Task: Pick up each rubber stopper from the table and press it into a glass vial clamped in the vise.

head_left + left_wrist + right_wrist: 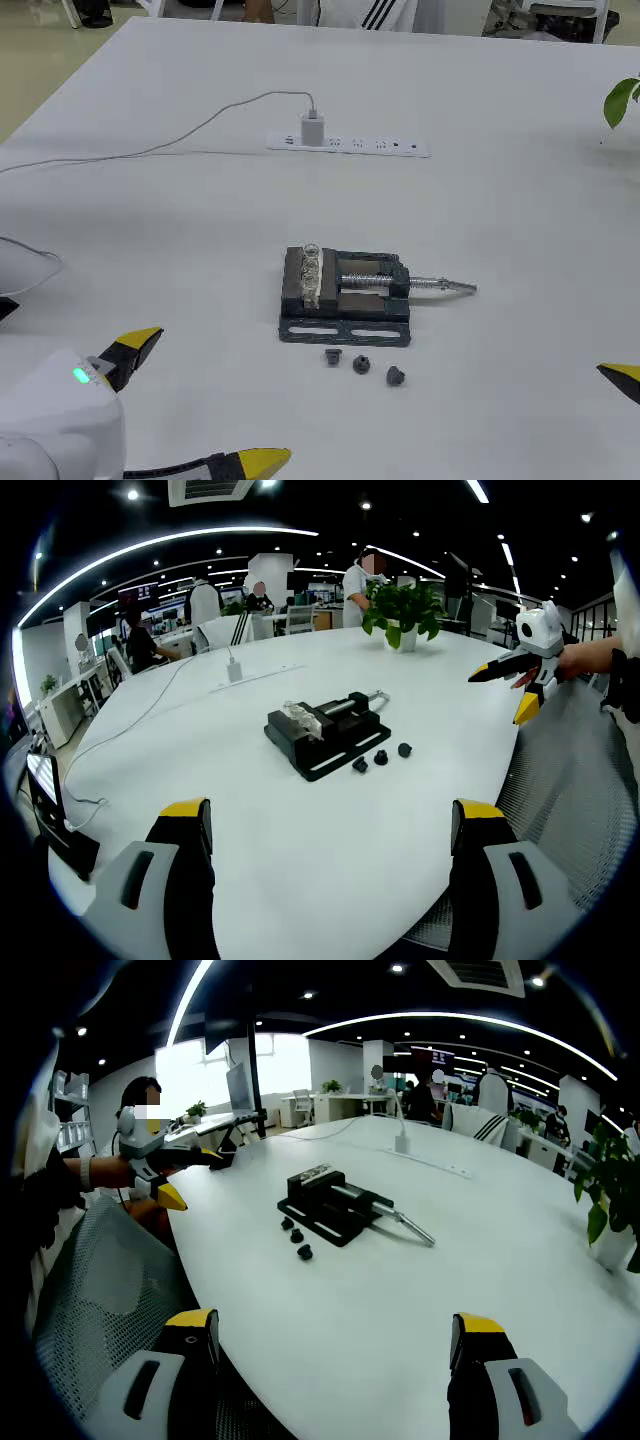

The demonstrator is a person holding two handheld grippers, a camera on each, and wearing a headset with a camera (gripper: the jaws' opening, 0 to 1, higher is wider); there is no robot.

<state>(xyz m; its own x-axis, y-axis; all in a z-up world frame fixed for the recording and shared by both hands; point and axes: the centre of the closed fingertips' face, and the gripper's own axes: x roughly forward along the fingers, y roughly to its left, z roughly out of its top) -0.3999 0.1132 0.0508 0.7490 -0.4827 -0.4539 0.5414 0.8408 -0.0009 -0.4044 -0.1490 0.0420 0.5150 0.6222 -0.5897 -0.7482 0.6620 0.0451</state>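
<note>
A black vise (345,297) sits mid-table with a row of glass vials (312,272) clamped in it. Three dark rubber stoppers (362,365) lie loose on the table just in front of it. My left gripper (200,400) is at the near left, open and empty, well short of the stoppers. One yellow fingertip (622,376) of my right gripper shows at the right edge. In the left gripper view my left gripper (330,815) faces the vise (325,730) and stoppers (381,758). My right gripper (333,1322) is open and empty, far from the vise (335,1205).
A white power strip (348,145) with a plugged charger (312,128) and its cable lies beyond the vise. A potted plant (400,615) stands at the table's far side. The vise handle (445,285) sticks out to the right. A mesh chair (110,1290) is by the table edge.
</note>
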